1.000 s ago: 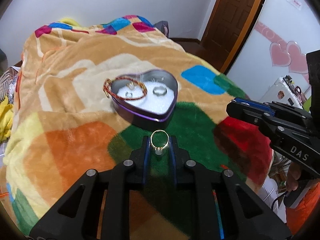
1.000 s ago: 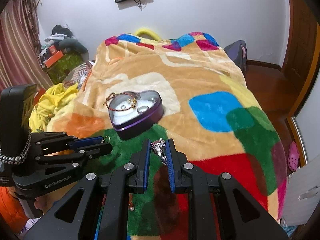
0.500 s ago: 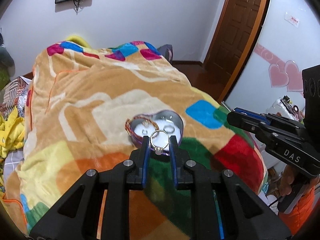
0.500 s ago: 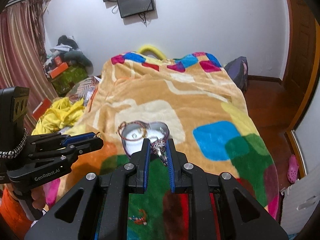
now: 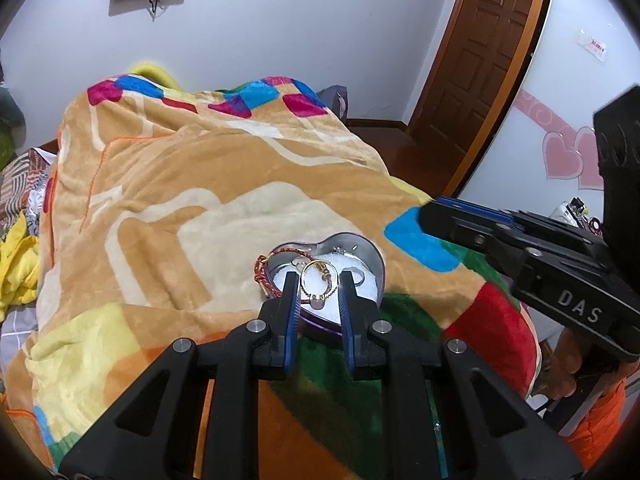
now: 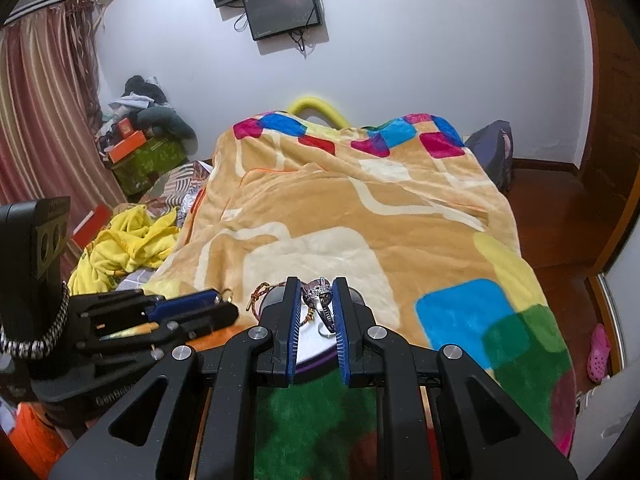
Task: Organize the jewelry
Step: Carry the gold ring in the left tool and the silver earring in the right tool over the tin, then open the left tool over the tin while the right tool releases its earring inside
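Left hand-held gripper (image 5: pixel 319 286) pinching thin gold ring (image 5: pixel 318 283); right hand-held gripper (image 6: pixel 317 300) pinching ornate silver ring (image 6: pixel 319 295), both above heart-shaped purple metal tin (image 5: pixel 370 258) on patterned fleece blanket (image 5: pixel 168 208).

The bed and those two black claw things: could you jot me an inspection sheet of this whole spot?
Surface: patchwork blanket covering a bed.
Job's things: heart-shaped tin holding a red braided bracelet and a silver ring.
Grippers: left gripper shut on a gold ring; right gripper shut on a silver ornate ring.
Clutter: yellow clothes, piled boxes.
Cables: cords under the wall screens.
Surroundings: wooden door, striped curtain, pink heart stickers.
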The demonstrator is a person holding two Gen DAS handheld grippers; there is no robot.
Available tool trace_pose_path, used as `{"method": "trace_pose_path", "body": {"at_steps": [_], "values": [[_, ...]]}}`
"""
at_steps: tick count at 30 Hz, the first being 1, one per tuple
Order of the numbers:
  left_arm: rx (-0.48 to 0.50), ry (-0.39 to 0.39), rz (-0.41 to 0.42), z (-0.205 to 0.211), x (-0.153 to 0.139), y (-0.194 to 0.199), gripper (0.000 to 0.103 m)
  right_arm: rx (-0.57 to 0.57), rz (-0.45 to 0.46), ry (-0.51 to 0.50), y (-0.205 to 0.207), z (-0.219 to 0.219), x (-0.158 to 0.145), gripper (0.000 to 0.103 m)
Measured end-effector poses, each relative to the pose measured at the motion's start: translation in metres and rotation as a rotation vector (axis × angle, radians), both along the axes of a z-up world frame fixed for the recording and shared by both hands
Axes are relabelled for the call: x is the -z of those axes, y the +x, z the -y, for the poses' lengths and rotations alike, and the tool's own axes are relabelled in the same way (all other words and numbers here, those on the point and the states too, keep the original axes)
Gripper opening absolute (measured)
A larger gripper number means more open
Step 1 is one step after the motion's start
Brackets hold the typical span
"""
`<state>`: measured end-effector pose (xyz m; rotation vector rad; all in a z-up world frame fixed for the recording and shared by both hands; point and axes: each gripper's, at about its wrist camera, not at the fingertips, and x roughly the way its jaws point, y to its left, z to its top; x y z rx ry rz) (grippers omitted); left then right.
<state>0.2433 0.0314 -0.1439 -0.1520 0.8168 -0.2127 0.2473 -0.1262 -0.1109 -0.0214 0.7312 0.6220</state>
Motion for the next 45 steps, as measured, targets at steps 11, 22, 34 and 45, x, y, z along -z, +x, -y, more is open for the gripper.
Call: {"method": "trace_pose_path", "body": {"at_steps": [11, 22, 34, 45], "values": [[0.040, -0.017, -0.052, 0.007, 0.022, 0.019, 0.018, -0.024, -0.078, -0.039, 0.026, -0.013, 0.028, 0.014], [0.031, -0.022, -0.082, 0.001, 0.027, 0.028, 0.018, -0.040, -0.118, -0.044, 0.036, -0.014, 0.036, 0.014], [0.034, 0.005, -0.047, 0.005, 0.008, 0.009, 0.018, -0.057, -0.132, -0.062, 0.032, -0.015, 0.032, 0.018], [0.051, 0.015, -0.068, 0.013, 0.000, -0.012, 0.021, -0.030, -0.086, -0.073, 0.005, -0.003, 0.011, 0.019]]}}
